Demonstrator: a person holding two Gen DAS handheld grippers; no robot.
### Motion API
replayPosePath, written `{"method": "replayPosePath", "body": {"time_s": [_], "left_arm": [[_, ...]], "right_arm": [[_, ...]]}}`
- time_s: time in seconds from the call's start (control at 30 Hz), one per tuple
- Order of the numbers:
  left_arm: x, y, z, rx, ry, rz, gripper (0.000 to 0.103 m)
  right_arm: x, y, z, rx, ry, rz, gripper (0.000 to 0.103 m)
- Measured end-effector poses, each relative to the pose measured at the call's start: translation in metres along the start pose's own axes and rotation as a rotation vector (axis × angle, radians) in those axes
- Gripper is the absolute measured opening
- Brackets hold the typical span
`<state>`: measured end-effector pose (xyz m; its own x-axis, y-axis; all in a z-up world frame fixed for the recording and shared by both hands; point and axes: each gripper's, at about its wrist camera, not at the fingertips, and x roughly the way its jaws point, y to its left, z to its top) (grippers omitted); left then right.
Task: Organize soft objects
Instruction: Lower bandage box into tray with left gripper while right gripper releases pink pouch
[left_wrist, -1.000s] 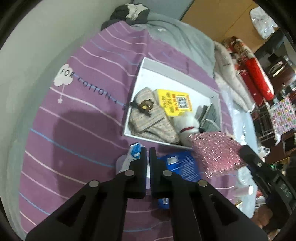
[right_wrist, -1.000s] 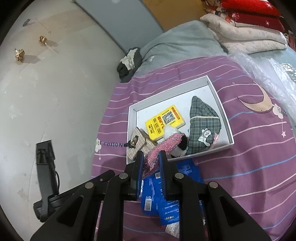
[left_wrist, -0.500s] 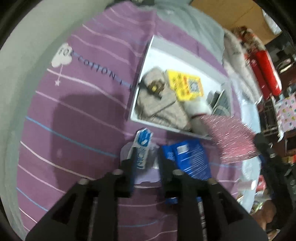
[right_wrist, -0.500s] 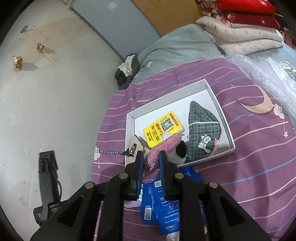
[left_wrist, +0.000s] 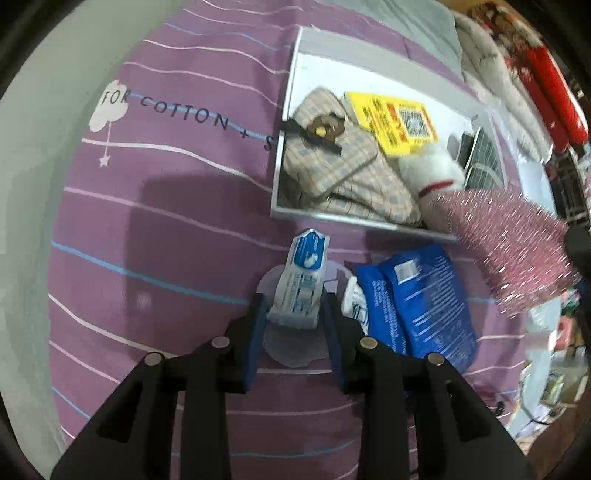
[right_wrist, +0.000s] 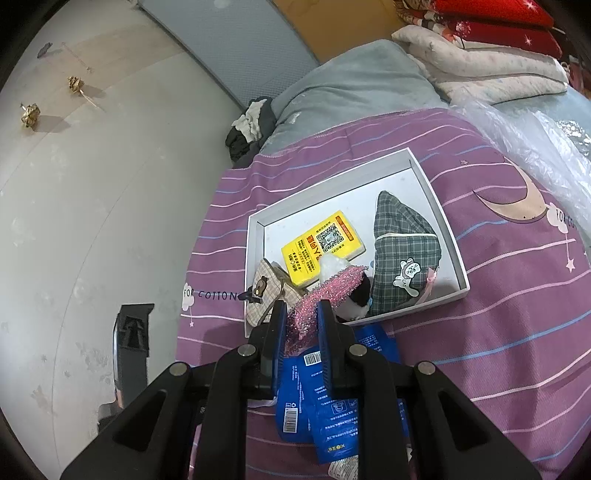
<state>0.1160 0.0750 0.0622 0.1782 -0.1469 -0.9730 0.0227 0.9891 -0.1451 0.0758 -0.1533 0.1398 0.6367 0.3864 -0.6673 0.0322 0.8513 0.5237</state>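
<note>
A white tray (left_wrist: 291, 110) lies on the purple striped bedspread and holds a beige plaid pouch (left_wrist: 332, 162), a yellow packet (left_wrist: 391, 122), a white plush toy (left_wrist: 432, 173) and a green plaid pouch (right_wrist: 402, 254). My left gripper (left_wrist: 295, 306) is open, its fingers on either side of a small white-and-blue tissue pack (left_wrist: 301, 280) on the bedspread. My right gripper (right_wrist: 301, 321) is shut on a pink glittery cloth (right_wrist: 328, 291), held above the tray's near edge; the cloth also shows in the left wrist view (left_wrist: 513, 243).
Blue packets (left_wrist: 417, 302) lie on the bedspread just right of the tissue pack, below the tray (right_wrist: 443, 221). A grey blanket (right_wrist: 354, 85), folded quilts (right_wrist: 480, 62) and crinkled clear plastic (right_wrist: 528, 144) lie beyond. The bed's left edge meets the pale floor (right_wrist: 92, 184).
My left gripper has opened and moved forward around the tissue pack. My right gripper has lifted slightly, still holding the pink cloth.
</note>
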Motion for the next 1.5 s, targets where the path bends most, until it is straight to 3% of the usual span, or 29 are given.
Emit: {"method": "replayPosePath", "body": {"time_s": [0.17, 0.27, 0.4, 0.6, 0.7, 0.83, 1.03, 1.23, 1.4, 1.5], "left_arm": [[-0.002, 0.001, 0.0, -0.004, -0.021, 0.026, 0.021], [-0.01, 0.011, 0.002, -0.05, -0.05, -0.02, 0.021], [-0.034, 0.024, 0.002, -0.111, -0.155, -0.05, 0.021], [-0.053, 0.029, 0.002, -0.141, -0.239, -0.112, 0.021], [-0.058, 0.017, 0.008, -0.134, -0.317, -0.173, 0.021], [-0.058, 0.002, 0.017, -0.118, -0.421, -0.167, 0.021], [-0.03, -0.008, 0.031, -0.082, -0.409, -0.232, 0.021], [0.005, -0.013, 0.042, -0.087, -0.316, -0.278, 0.021], [0.012, -0.02, 0.052, -0.082, -0.317, -0.28, 0.021], [0.014, -0.024, 0.06, -0.078, -0.319, -0.281, 0.021]], "right_arm": [[0.001, -0.001, 0.001, 0.003, 0.003, -0.004, 0.015], [0.001, -0.001, 0.001, 0.004, 0.002, -0.003, 0.015], [-0.001, -0.001, 0.001, 0.001, -0.021, 0.012, 0.015], [-0.014, 0.001, 0.005, -0.017, -0.12, 0.055, 0.015], [-0.011, 0.004, 0.009, -0.037, -0.165, 0.073, 0.015], [0.006, 0.009, 0.01, -0.078, -0.217, 0.065, 0.015], [0.053, 0.003, 0.012, -0.072, -0.176, 0.066, 0.015], [0.091, -0.003, 0.007, -0.116, -0.096, -0.136, 0.015], [0.102, -0.014, 0.012, -0.052, -0.106, -0.132, 0.015], [0.106, -0.025, 0.016, 0.046, -0.164, -0.136, 0.016]]}}
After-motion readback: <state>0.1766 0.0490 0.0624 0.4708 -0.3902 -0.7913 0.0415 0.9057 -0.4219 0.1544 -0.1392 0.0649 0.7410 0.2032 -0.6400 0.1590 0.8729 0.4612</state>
